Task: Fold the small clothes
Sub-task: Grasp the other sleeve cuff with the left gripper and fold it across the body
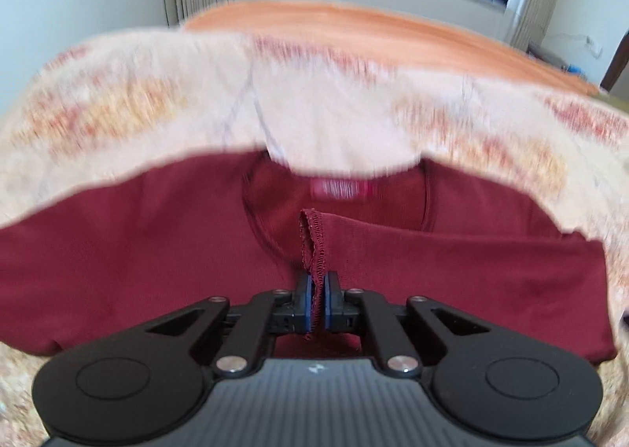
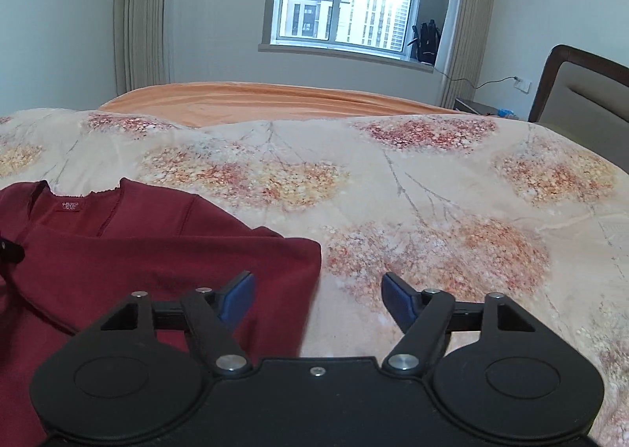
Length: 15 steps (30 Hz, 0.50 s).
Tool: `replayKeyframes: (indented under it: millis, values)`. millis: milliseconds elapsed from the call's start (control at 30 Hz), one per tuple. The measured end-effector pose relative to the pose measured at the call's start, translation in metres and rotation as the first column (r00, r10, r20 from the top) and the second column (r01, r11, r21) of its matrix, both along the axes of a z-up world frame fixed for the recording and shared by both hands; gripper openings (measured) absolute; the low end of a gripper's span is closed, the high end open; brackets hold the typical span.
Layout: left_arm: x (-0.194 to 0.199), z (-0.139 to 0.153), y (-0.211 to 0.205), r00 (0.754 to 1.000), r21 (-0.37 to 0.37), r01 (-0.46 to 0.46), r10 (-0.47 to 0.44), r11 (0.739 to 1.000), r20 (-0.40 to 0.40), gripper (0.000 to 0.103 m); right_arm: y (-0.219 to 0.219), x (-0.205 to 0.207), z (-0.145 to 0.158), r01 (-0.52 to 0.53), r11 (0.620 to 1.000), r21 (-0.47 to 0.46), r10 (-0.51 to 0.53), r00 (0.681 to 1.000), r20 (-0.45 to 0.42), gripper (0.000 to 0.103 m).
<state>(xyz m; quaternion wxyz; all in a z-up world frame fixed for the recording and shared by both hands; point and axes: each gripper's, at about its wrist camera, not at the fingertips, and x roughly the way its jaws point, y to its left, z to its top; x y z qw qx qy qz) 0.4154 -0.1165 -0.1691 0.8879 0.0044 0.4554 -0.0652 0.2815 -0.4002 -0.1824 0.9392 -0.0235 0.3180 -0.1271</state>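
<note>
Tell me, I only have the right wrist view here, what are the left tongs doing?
Observer: The left tongs are shut on a stitched hem edge of the maroon shirt.
Operator: Which part of the shirt is that?
Observer: I cannot tell; the pinched edge stands up just below the neckline and its red label.
Operator: Is that view sharp enough to steer by?
Observer: Only partly; the floral bedspread beyond the shirt is motion-blurred there.
</note>
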Motion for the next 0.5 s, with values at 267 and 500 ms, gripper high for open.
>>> replayKeyframes:
  millis: [267, 500]
  values:
    - [0.013, 0.013, 0.03, 0.998, 0.06, -0.04, 0.037, 0.997, 0.053, 0.005, 0.038, -0.022, -0.034, -0.076, 0.996, -0.047, 0.072, 0.995, -0.066, 0.092]
    - [0.013, -0.048, 0.047, 0.996, 0.097, -0.057, 0.063, 0.994, -0.058, 0.008, 0.033, -0.01, -0.012, -0.089, 0.994, 0.064, 0.087, 0.996, 0.037, 0.093]
